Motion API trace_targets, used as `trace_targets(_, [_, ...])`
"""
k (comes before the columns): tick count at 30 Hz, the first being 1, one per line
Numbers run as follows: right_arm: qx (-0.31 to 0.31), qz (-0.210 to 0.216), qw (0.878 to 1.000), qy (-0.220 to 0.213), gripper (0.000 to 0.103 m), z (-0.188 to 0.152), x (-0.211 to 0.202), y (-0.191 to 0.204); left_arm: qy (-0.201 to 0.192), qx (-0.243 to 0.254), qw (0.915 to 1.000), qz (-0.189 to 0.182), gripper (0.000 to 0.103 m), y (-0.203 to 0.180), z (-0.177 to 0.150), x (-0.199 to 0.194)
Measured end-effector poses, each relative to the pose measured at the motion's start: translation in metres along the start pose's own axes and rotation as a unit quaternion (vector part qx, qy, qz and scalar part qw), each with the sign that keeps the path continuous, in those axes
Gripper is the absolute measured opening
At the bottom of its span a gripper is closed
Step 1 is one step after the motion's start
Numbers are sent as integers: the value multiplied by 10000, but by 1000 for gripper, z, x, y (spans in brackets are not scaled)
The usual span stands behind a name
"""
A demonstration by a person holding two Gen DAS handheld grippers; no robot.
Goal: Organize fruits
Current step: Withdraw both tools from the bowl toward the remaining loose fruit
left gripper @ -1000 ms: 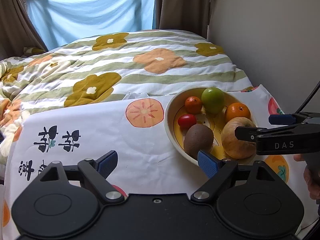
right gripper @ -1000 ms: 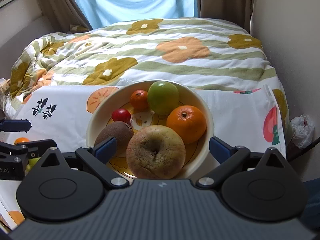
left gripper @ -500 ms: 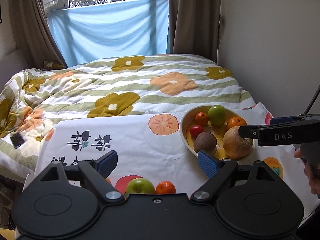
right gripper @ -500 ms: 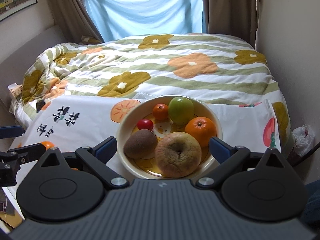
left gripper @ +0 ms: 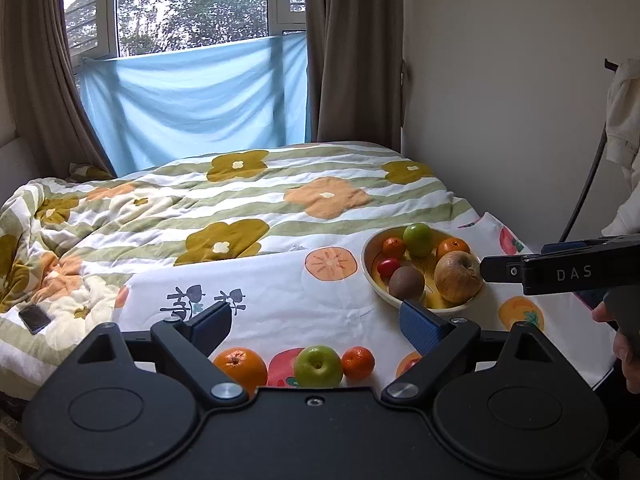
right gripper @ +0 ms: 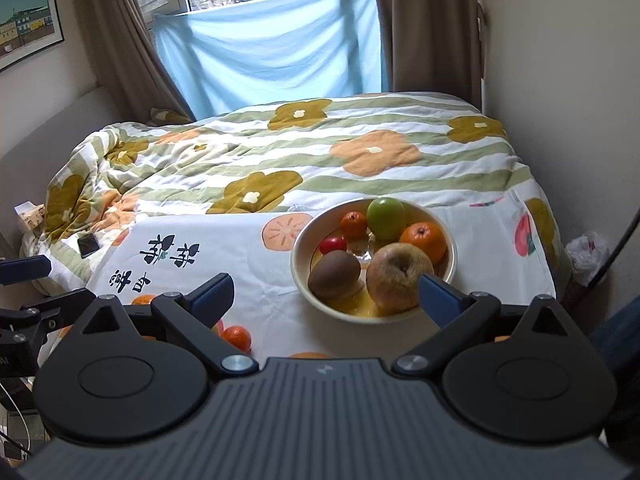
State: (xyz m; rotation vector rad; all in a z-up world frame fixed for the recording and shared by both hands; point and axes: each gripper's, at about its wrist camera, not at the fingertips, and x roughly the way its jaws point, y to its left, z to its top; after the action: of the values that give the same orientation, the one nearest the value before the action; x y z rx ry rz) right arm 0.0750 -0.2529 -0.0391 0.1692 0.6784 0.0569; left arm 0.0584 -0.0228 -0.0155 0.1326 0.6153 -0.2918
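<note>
Cream bowl (right gripper: pixel 298 276) holds six fruits at far right; three fruits lie near; left gripper (left gripper: pixel 316 322) and right gripper (right gripper: pixel 326 292) gape, empty.

A bowl (left gripper: pixel 370 276) sits at the right of a printed cloth (left gripper: pixel 280 296) spread over the bed (left gripper: pixel 240 200), holding six fruits. Three more fruits lie in a row on the cloth, nearer and to its left: orange (left gripper: pixel 240 365), apple (left gripper: pixel 318 366), mandarin (left gripper: pixel 358 362).
</note>
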Motion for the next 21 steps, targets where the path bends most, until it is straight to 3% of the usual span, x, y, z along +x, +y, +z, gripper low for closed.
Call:
trace_targets(6, [108,-176,9998,52,103,-29,2,18,137,573,9980,-228,94,11,-21,14])
trace_targets(11, [130,-289,9994,172,103,-54,14,27,271,1323,9901,-387,94,13,-41,40])
trace_targets(15, [106,-358,9990,245,103,-69,30,31,382,1536,9860,-525,94,16,-48,63])
trace_targets(21, [118,-424,9986,293,103,-82,53,33,562,2206,9710,-735,93,11,-56,100])
